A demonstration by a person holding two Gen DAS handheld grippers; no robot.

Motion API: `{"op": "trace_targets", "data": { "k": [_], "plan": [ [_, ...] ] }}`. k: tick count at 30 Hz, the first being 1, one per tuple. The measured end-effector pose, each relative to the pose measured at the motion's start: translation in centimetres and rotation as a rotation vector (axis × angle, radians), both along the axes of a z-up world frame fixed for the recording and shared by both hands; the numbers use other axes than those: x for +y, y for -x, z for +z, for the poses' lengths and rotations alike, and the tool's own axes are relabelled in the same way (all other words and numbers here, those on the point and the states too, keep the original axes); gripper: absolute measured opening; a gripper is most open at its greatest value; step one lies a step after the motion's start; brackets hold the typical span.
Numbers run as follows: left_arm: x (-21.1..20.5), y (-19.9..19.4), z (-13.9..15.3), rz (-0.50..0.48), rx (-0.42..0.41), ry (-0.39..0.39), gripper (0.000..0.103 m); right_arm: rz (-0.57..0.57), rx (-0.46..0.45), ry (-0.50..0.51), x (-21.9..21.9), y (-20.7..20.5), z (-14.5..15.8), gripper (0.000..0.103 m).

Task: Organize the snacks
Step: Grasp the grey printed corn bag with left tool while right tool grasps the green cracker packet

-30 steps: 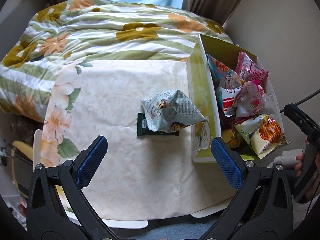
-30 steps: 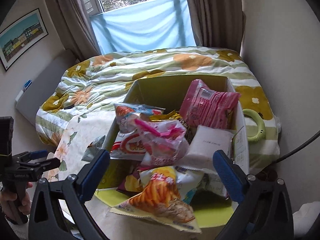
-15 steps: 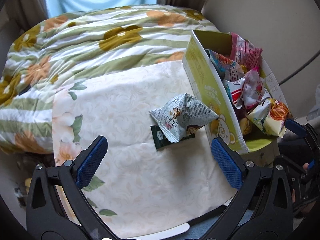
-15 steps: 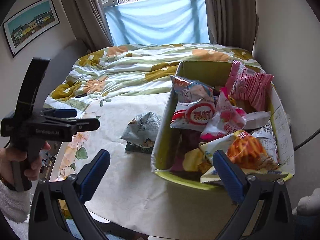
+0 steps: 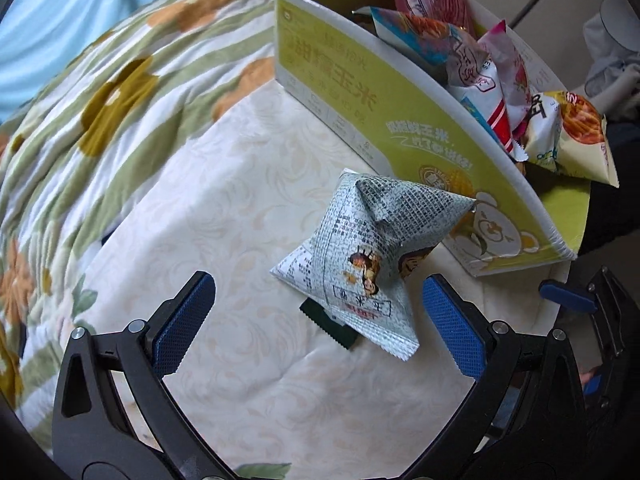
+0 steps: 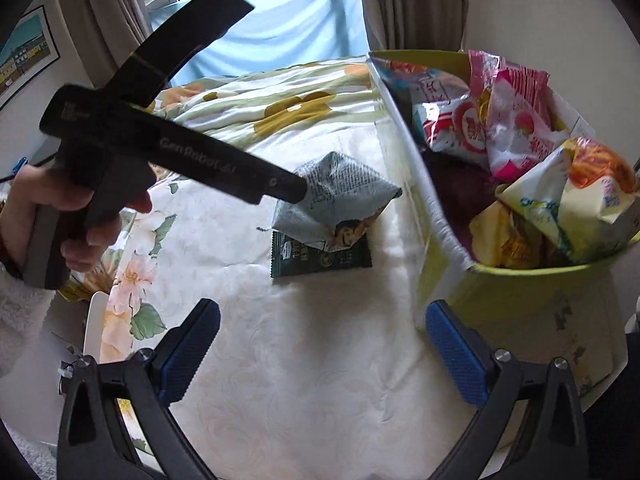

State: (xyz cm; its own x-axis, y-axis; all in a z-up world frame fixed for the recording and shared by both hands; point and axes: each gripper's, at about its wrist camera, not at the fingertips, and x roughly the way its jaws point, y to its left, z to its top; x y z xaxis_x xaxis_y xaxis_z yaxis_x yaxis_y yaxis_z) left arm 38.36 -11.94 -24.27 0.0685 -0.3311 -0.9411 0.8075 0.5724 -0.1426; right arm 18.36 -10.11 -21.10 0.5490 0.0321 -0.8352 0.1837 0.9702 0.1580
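Your left gripper (image 5: 318,316) is spread wide, blue pads well apart, nothing between them. It hangs over the cream tablecloth (image 5: 248,208) w/ the grey newsprint-pattern snack bag (image 5: 360,240) just ahead, a bit right of centre between the fingers. That puffy bag lies on top of a dark green flat packet (image 5: 332,326); only a corner of the packet pokes out in this view. The bag's far corner touches the side wall of the yellow-green cardboard box (image 5: 400,120).

From the right wrist cam, your right gripper (image 6: 318,348) is also wide open and empty, low over the cloth near the table edge. Its right pad sits close to the box's near corner; can't tell if it touches. The box is crammed: pink packet (image 6: 516,92), red-and-white bag (image 6: 460,128), and an orange-and-cream chip bag (image 6: 576,200) spilling over the rim at the near end.

Same cam shows your left hand (image 6: 60,208) gripping the handle of the left tool, white fleecy sleeve (image 6: 20,316) at the wrist. The tool's black arm reaches across, and its tip overlaps the grey bag in this view. Behind the table: floral quilt (image 6: 280,100), curtains, window w/ a blue sheet across it. A framed picture (image 6: 24,52) hangs on the left wall.
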Motion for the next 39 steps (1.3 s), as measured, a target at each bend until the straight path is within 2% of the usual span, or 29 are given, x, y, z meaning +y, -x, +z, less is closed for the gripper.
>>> {"op": "trace_targets", "data": {
  "k": [5,7,11,14,17,25,34,38,39],
  "plan": [
    [-1.5,-1.5,-2.4,-0.069,0.047,0.029,0.102,-0.048,0.012,0.018,1.3,-1.4,-3.0,0.102],
    [-2.0,-1.9,-3.3,-0.088,0.071,0.035,0.098,-0.072,0.009,0.026,1.5,-2.0,-3.8,0.102],
    [-2.6,-1.8,-5.2,-0.118,0.112,0.015,0.074,-0.089,0.014,0.046,2.0,-3.2,-5.1,0.102],
    [-2.1,-1.8,-5.5,-0.113,0.115,0.029,0.068,-0.087,0.02,0.05,2.3,-4.0,-5.9,0.102],
    [-0.9,-2.2,-5.3,-0.081,0.08,0.023,0.063,-0.088,0.023,0.054,2.7,-4.7,-6.3,0.102],
    [4.9,-4.3,-5.0,0.042,0.032,-0.001,0.06,-0.142,0.042,0.036,2.9,-7.3,-7.6,0.102],
    [12.9,-6.1,-4.9,0.213,0.023,-0.02,0.059,-0.196,0.038,-0.063,0.3,-10.6,-9.1,0.102],
    [15.1,-6.4,-4.9,0.287,0.038,-0.002,0.059,-0.177,0.024,-0.058,0.7,-12.3,-9.0,0.1],
    [15.5,-6.3,-4.9,0.305,0.04,0.003,0.059,-0.165,0.023,-0.056,1.0,-12.6,-9.0,0.097]
  ]
}}
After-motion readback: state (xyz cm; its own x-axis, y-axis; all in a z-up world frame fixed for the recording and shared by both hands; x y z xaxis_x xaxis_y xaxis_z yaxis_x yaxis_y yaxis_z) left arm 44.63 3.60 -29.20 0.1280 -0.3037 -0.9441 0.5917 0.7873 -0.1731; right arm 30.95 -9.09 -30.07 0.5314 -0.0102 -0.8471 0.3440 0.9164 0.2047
